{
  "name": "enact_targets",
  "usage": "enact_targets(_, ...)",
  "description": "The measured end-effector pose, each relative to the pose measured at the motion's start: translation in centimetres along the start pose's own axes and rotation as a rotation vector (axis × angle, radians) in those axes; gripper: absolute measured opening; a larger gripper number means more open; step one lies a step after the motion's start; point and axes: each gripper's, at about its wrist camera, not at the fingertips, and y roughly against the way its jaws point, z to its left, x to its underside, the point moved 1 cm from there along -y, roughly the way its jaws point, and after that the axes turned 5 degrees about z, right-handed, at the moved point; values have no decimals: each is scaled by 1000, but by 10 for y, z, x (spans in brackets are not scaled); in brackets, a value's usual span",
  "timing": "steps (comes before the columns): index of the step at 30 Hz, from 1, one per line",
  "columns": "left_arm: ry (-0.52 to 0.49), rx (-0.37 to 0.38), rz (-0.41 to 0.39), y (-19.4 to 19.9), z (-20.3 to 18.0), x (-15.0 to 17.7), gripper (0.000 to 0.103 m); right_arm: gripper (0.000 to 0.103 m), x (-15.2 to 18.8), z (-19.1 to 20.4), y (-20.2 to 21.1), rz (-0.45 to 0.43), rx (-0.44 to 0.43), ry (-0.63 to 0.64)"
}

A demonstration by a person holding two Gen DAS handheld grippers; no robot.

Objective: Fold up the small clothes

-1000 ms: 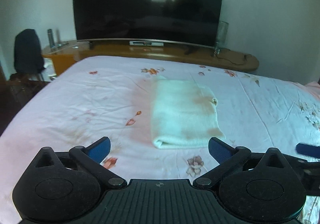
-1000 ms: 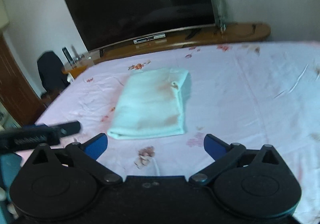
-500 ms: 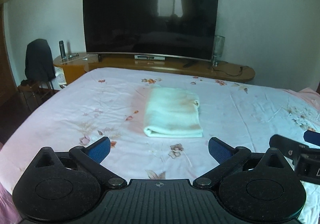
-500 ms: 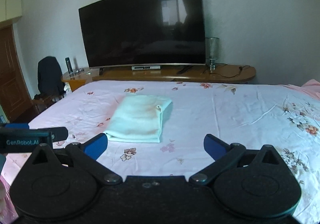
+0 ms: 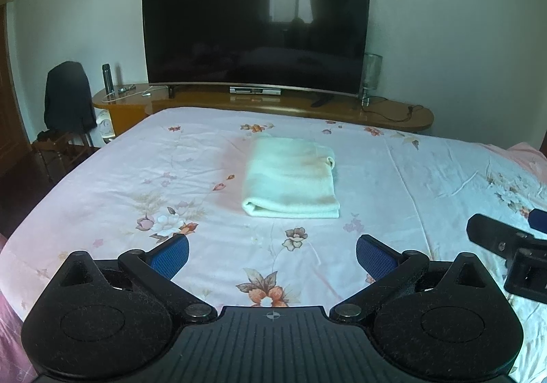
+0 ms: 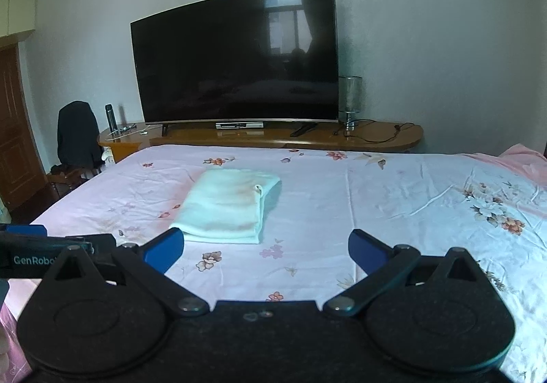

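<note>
A pale folded cloth [image 5: 290, 183] lies flat on the floral bed sheet [image 5: 136, 185], in a neat rectangle with its fold toward me; it also shows in the right wrist view [image 6: 227, 207]. My left gripper [image 5: 271, 255] is open and empty, held back from the cloth above the near part of the bed. My right gripper [image 6: 265, 251] is open and empty, to the right of the cloth and apart from it. The right gripper's body shows at the right edge of the left wrist view [image 5: 506, 243].
A large curved TV [image 5: 256, 27] stands on a wooden console [image 5: 273, 106] beyond the bed's far edge. A chair with a dark jacket [image 5: 68, 96] stands at the left. A glass lamp [image 5: 371, 79] is on the console's right. A pink cover [image 6: 523, 161] lies at far right.
Both grippers have pulled back and up from the folded cloth, which now looks smaller and farther away. The cloth has not moved. Both stay open.
</note>
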Motion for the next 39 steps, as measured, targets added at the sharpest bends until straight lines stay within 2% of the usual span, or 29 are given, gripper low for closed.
enact_targets(11,-11,-5,-3,3,2,1,103,103,3,3,3,-3,25,2)
enact_targets(39,2,-22,-21,6,6,-2,103,102,1,7,3,1,14,5)
